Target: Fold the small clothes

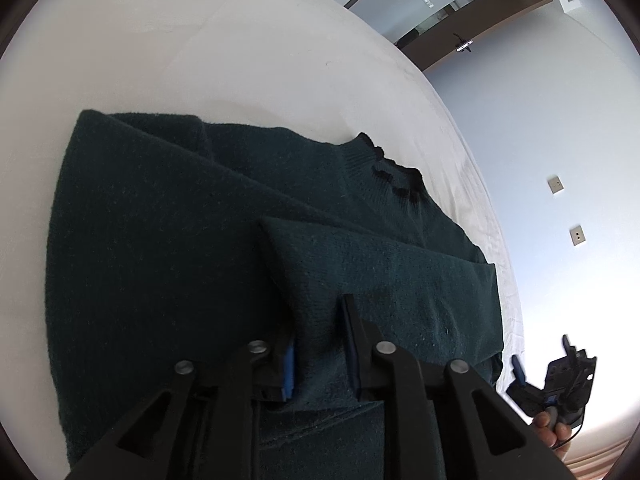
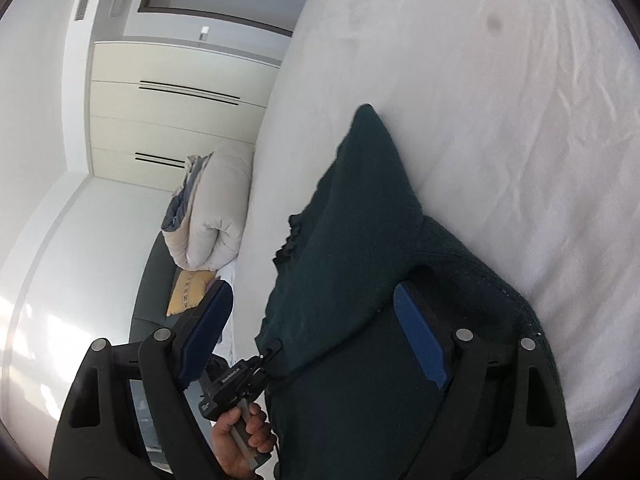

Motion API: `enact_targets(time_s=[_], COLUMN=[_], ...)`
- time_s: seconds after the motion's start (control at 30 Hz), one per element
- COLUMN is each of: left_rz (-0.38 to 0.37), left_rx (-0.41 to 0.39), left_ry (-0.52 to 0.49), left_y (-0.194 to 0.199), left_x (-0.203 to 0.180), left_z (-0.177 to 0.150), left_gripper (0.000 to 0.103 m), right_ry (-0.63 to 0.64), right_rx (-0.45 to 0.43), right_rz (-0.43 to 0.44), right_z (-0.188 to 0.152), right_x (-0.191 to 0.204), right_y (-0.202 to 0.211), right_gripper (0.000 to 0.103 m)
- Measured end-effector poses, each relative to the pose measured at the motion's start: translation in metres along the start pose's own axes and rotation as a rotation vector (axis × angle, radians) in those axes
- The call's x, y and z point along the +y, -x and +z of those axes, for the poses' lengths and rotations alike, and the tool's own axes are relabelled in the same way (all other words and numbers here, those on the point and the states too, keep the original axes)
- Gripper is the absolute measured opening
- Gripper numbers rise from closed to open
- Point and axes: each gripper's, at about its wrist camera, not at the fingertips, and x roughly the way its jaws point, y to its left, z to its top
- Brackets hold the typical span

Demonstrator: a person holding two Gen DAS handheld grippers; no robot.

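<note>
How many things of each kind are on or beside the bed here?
Sweater: 1, dark green, on the white bed
Rolled duvet: 1, beside the bed
Yellow cushion: 1
Tools: 2, left tool and right tool
Total: 5

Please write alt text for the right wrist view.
The open right hand-held gripper hovers over a dark green sweater on a white bed. At lower left, the left hand-held gripper pinches the sweater's edge.
</note>
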Motion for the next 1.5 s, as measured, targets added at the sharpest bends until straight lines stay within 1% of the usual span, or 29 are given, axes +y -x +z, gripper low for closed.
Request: enact_targets(time_s=[0.03, 0.07, 0.1, 0.13, 0.17, 0.2, 0.23, 0.3, 0.37, 0.43, 0.5, 0.57, 0.6, 0.63, 0.67, 0.7, 0.77, 0.8, 0.93, 1.1, 1.13, 1.17, 1.23, 1.33, 1.37, 1.4, 1.43, 1.47, 1.5], left_rz=[0.013, 0.028, 0.047, 0.092, 0.172, 0.292, 0.355, 0.385, 0.354, 0.343, 0.347, 0.355, 0.36, 0.358, 0.351, 0.354, 0.367, 0.367, 0.346, 0.336, 0.336, 0.332, 0.316, 0.29, 0.251, 0.233, 0.278, 0.283, 0.26], left_rx=[-0.003, -0.01, -0.021, -0.037, -0.056, -0.086, -0.112, -0.157, -0.203, -0.223, -0.197, -0.144, -0.091, -0.066, -0.099, -0.124, -0.13, -0.126, -0.124, -0.112, -0.109, -0.11, -0.121, -0.101, -0.098, -0.11, -0.103, -0.098, -0.107], left_ry=[-0.006, -0.015, -0.025, -0.044, -0.07, -0.106, -0.12, -0.136, -0.181, -0.268, -0.342, -0.336, -0.303, -0.282, -0.295, -0.323, -0.341, -0.338, -0.323, -0.293, -0.287, -0.279, -0.236, -0.128, -0.119, -0.128, -0.128, -0.128, -0.122], left_y=[0.004, 0.008, 0.012, 0.016, 0.022, 0.028, 0.033, 0.041, 0.044, 0.036, 0.014, -0.008, -0.024, -0.033, -0.034, -0.034, -0.038, -0.038, -0.028, 0.003, 0.011, 0.02, 0.047, 0.075, 0.087, 0.1, 0.109, 0.114, 0.127], left_x=[-0.003, -0.008, -0.012, -0.017, -0.024, -0.031, -0.034, -0.04, -0.052, -0.071, -0.085, -0.079, -0.068, -0.06, -0.057, -0.058, -0.06, -0.06, -0.053, -0.04, -0.036, -0.032, -0.014, 0.018, 0.027, 0.03, 0.033, 0.036, 0.041], left_z=[0.0, 0.0, 0.0, 0.0, -0.001, -0.001, -0.001, -0.002, -0.004, -0.008, -0.01, -0.011, -0.011, -0.012, -0.015, -0.018, -0.019, -0.019, -0.017, -0.033, -0.037, -0.043, -0.06, -0.09, -0.103, -0.119, -0.135, -0.145, -0.163], left_gripper=[0.038, 0.046, 0.063, 0.076, 0.082, 0.088, 0.088, 0.088, 0.088, 0.088, 0.088, 0.087, 0.083, 0.084, 0.085, 0.086, 0.086, 0.086, 0.086, 0.086, 0.086, 0.086, 0.086, 0.087, 0.087, 0.089, 0.092, 0.092, 0.092], right_ry=[0.015, 0.029, 0.046, 0.055, 0.061, 0.064, 0.067, 0.066, 0.07, 0.069, 0.057, 0.037, 0.024, 0.015, 0.024, 0.051, 0.073, 0.079, 0.084, 0.089, 0.11, 0.125, 0.095, 0.148, 0.194, 0.225, 0.255, 0.273, 0.303], right_rx=[-0.014, -0.027, -0.029, -0.024, -0.017, -0.008, 0.007, 0.037, 0.054, 0.072, 0.089, 0.104, 0.128, 0.149, 0.155, 0.165, 0.199, 0.222, 0.245, 0.207, 0.219, 0.226, 0.191, 0.139, 0.123, 0.117, 0.119, 0.125, 0.136], right_rz=[0.007, 0.015, 0.023, 0.022, 0.019, 0.014, 0.011, 0.001, -0.008, -0.013, -0.019, -0.026, -0.037, -0.048, -0.046, -0.037, -0.03, -0.022, -0.035, -0.015, -0.016, -0.025, -0.091, -0.082, -0.086, -0.099, -0.118, -0.131, -0.159], right_z=[0.003, 0.007, 0.014, 0.02, 0.027, 0.034, 0.042, 0.055, 0.066, 0.079, 0.093, 0.101, 0.103, 0.103, 0.099, 0.093, 0.082, 0.074, 0.054, 0.043, 0.042, 0.04, 0.037, 0.022, 0.011, -0.001, -0.014, -0.025, -0.042], right_x=[0.006, 0.012, 0.018, 0.021, 0.023, 0.025, 0.025, 0.025, 0.025, 0.022, 0.016, 0.009, 0.002, -0.003, -0.005, -0.004, -0.005, -0.007, -0.012, -0.027, -0.03, -0.031, -0.025, -0.005, 0.004, 0.01, 0.012, 0.015, 0.015], right_y=[0.005, 0.009, 0.009, 0.008, 0.005, 0.0, -0.005, -0.021, -0.037, -0.056, -0.076, -0.09, -0.099, -0.103, -0.104, -0.1, -0.094, -0.088, -0.066, -0.045, -0.046, -0.047, -0.032, 0.003, 0.018, 0.03, 0.041, 0.048, 0.06], right_gripper=[0.083, 0.083, 0.083, 0.083, 0.083, 0.083, 0.083, 0.083, 0.083, 0.083, 0.083, 0.083, 0.083, 0.083, 0.083, 0.083, 0.083, 0.083, 0.083, 0.082, 0.078, 0.077, 0.079, 0.079, 0.079, 0.079, 0.079, 0.079, 0.079])
